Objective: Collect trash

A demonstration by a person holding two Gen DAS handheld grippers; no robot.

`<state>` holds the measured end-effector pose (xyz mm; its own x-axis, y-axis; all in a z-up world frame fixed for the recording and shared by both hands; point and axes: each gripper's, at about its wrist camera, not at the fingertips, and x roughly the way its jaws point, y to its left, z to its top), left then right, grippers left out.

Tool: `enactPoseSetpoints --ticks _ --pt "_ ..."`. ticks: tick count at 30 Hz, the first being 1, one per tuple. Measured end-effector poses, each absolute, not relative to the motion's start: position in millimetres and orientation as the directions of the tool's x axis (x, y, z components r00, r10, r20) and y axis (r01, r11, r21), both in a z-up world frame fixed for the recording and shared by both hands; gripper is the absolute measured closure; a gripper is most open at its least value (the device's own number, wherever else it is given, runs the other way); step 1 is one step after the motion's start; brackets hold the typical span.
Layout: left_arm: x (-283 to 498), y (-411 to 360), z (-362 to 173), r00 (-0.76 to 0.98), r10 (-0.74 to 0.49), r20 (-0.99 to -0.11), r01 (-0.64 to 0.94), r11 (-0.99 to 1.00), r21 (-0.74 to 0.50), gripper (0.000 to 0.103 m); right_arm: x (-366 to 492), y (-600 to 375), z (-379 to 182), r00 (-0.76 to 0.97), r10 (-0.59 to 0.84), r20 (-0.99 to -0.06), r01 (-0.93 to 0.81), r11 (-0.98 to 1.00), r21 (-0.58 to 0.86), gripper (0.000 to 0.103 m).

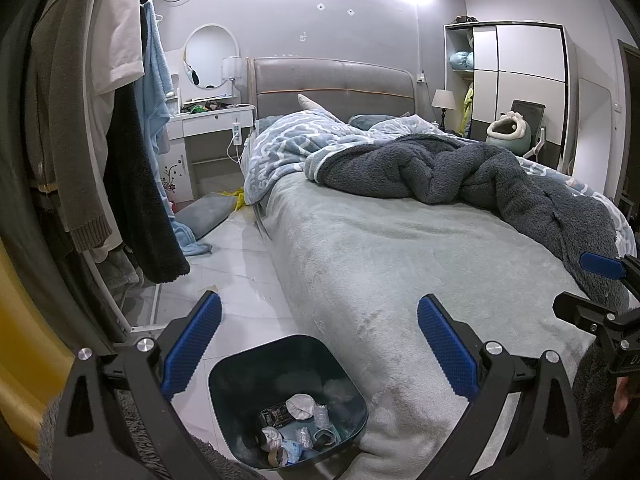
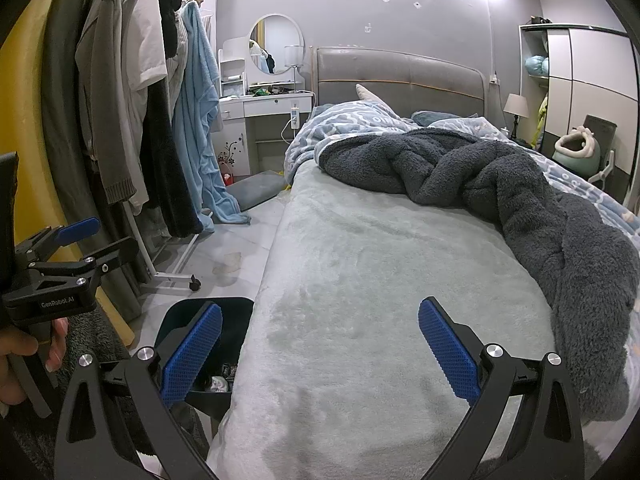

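Note:
A dark teal trash bin stands on the floor against the foot corner of the bed; it holds crumpled tissues, wrappers and cardboard tubes. My left gripper is open and empty, held above the bin. The bin also shows in the right wrist view, partly behind my left finger. My right gripper is open and empty over the grey-green bed sheet. Each gripper shows at the edge of the other's view, the right one and the left one.
A dark grey fleece blanket and a blue patterned quilt lie bunched on the bed. A clothes rack on wheels stands left. A white dressing table, wardrobe and floor cushion lie beyond.

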<state>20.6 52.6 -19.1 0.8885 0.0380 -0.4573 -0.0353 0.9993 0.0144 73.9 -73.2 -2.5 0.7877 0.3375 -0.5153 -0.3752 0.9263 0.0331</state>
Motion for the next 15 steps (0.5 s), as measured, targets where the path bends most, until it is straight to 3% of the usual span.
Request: enactPoseSetpoints --ticks 15 --pt "20.9 52.7 -20.5 0.886 0.027 -0.463 -0.026 1.000 0.008 0.003 74.3 -73.2 -2.3 0.788 0.338 -0.516 -0.376 0.926 0.032 0.003"
